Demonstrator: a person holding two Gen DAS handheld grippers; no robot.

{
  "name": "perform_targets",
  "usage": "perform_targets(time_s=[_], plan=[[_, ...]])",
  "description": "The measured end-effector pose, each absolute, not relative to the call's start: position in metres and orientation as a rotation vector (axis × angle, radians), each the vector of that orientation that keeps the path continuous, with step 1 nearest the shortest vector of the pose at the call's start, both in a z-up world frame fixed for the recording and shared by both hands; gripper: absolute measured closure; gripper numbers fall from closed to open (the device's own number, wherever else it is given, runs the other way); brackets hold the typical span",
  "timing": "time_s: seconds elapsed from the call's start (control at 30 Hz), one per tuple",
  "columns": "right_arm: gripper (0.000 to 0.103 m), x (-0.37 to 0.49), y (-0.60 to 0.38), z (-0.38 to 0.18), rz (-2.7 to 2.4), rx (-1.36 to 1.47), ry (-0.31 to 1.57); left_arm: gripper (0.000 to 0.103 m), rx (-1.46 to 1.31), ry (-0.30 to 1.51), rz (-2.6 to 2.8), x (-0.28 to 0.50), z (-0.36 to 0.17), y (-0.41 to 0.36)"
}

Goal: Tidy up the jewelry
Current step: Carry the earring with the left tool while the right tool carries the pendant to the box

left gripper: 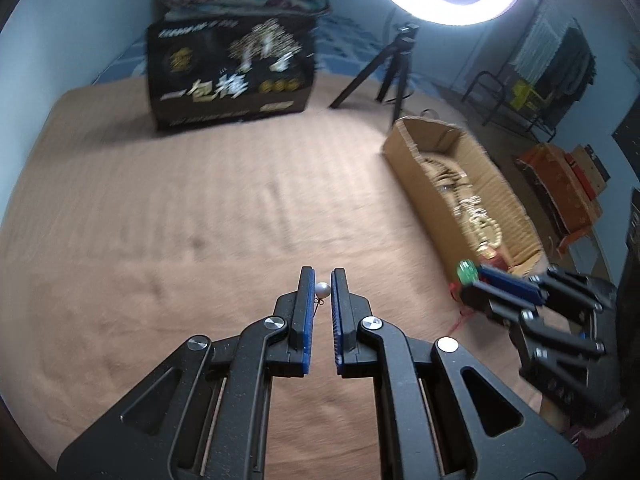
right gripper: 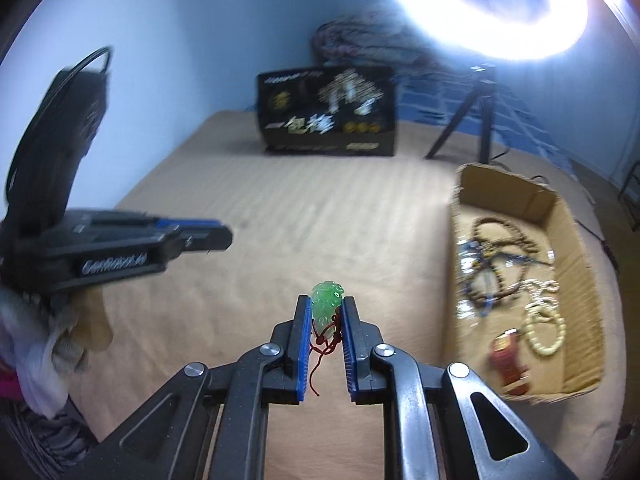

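Two tools clamped on small pieces above the bed (left gripper: 160, 220): left tool (left gripper: 322, 280) pinched on a pearl (left gripper: 322, 289) at its tips, right tool (right gripper: 326, 308) gripped a green pendant (right gripper: 327, 306), red cord (right gripper: 320, 360) dangling between the pads. Box (right gripper: 568, 216) of beads lay ahead and right of the right tool. Likely risks: pearl, held only at the very tips, slipping out and rolling off; cord snagging on the box rim.

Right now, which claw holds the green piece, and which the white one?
The right claw is shut on the carved green pendant with its red cord. The left claw pinches the small white pearl, round and plain.
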State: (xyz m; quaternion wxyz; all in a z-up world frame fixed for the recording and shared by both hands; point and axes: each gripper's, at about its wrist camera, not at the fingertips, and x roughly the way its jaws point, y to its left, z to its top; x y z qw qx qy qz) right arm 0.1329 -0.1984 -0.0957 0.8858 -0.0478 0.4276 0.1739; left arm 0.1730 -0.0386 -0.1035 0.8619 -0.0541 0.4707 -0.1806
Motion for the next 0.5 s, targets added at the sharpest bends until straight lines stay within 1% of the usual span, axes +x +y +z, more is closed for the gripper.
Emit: perform_targets(time_s=[0.5], plan=[[0.09, 0.168, -0.296, -0.057, 0.207, 0.001, 0.821, 0.097, -0.092, 0.916, -0.494, 0.181, -0.065, -0.113]])
